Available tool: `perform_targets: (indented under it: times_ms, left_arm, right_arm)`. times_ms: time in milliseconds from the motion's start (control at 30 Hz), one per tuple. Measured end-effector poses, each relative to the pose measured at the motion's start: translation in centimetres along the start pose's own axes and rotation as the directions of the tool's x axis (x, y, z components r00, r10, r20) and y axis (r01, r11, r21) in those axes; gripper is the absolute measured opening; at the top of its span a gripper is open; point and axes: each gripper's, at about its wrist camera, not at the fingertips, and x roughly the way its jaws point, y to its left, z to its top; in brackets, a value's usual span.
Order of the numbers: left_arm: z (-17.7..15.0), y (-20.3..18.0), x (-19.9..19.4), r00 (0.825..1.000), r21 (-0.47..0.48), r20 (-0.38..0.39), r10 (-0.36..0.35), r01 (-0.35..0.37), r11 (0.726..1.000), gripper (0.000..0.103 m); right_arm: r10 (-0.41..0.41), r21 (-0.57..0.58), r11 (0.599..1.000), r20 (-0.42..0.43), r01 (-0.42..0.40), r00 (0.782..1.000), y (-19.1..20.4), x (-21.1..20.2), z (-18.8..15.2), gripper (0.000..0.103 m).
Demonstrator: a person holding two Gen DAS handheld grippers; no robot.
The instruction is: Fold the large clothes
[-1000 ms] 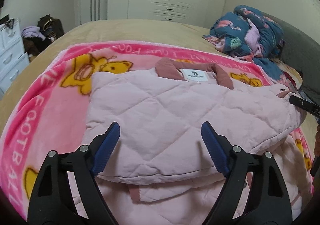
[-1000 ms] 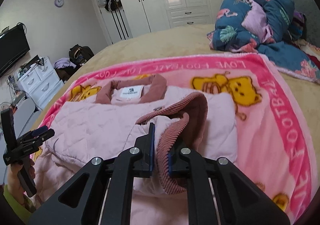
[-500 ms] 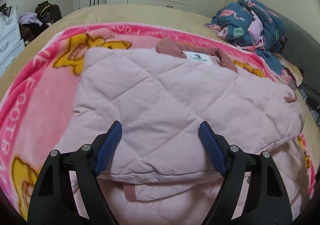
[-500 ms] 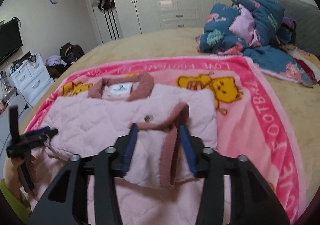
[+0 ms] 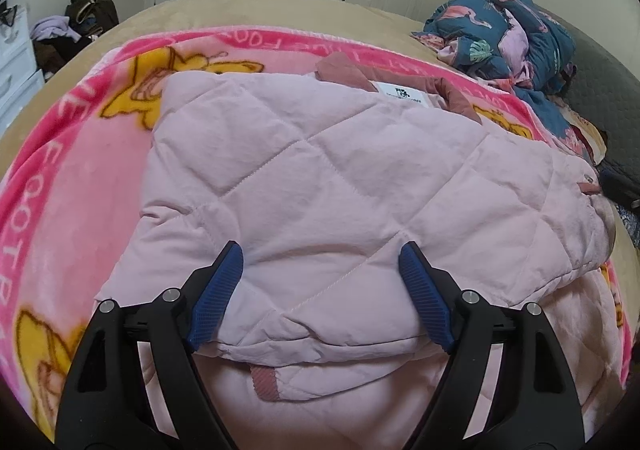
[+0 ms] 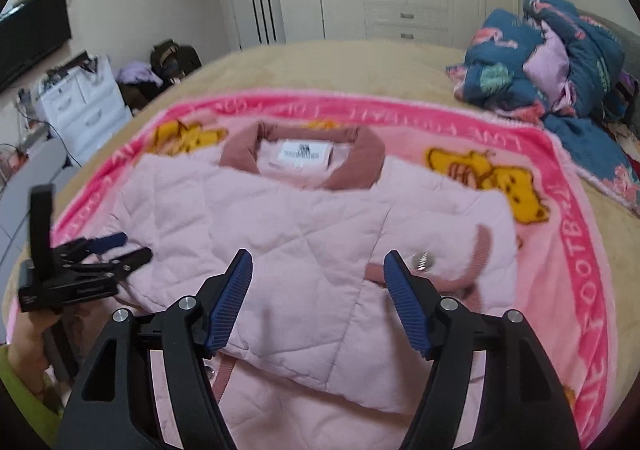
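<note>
so the pale pink quilted jacket (image 6: pixel 304 250) is lying flat on a bright pink cartoon-bear blanket (image 6: pixel 568 218) spread over the tan bed (image 6: pixel 320 66). it's got diamond stitching all over, a dusty-rose corduroy collar (image 6: pixel 360 158) at the far end with a white label (image 6: pixel 302 154) showing inside it, and both sides look folded in over the middle so it's kind of a puffy rectangle now. a rose ribbed cuff (image 6: pixel 478 250) rests on top near the right edge, next to a silver snap (image 6: pixel 422 261).

right gripper (image 6: pixel 318 302) has its jaws just been opening, they're spread wide now with nothing pinched, just hovering over the near part of the jacket. left gripper (image 5: pixel 322 296) is also spread wide, over the near folded edge, not clamping anything as far as i can see. you can spot it in the right wrist view too, held in a hand (image 6: pixel 28 334) at the jacket's left side.

crumpled blue floral duvet (image 6: pixel 552 58) sits at the far right of the bed.
</note>
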Motion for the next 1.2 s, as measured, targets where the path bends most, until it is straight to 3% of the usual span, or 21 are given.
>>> perform_targets:
  times_ms: [200,467,633,733,933,1200]
  left_arm:
    - [0.0,0.2,0.2,1.000,-0.003,-0.002,-0.004,0.004,1.000,0.074]
    - [-0.1,-0.1,0.3,1.000,0.005,-0.004,0.004,-0.004,1.000,0.074]
    - [0.0,-0.3,0.0,1.000,0.009,-0.002,0.017,-0.017,1.000,0.075]
    - [0.1,-0.7,-0.5,1.000,0.016,-0.007,0.018,-0.018,1.000,0.086]
    - [0.2,-1.3,-1.1,0.999,0.020,-0.015,0.029,-0.029,0.999,0.094]
    - [0.2,-1.5,-2.5,0.998,-0.006,-0.015,0.056,-0.056,0.998,0.094]
  right_arm:
    - [-0.007,0.062,0.998,-0.143,0.016,0.990,-0.7,5.4,-1.8,0.071]
    - [-0.034,0.055,0.998,-0.124,0.041,0.992,-0.2,7.5,-3.3,0.076]
    - [-0.018,0.082,0.996,-0.125,0.028,0.992,-0.4,6.7,-3.1,0.077]
    - [0.027,0.121,0.993,-0.100,-0.015,0.995,-0.7,5.2,-3.2,0.087]
    - [0.036,0.169,0.985,-0.053,-0.026,0.998,-1.3,2.3,-3.5,0.097]
    - [0.026,0.227,0.974,-0.031,-0.018,0.999,-2.6,0.4,-3.7,0.098]
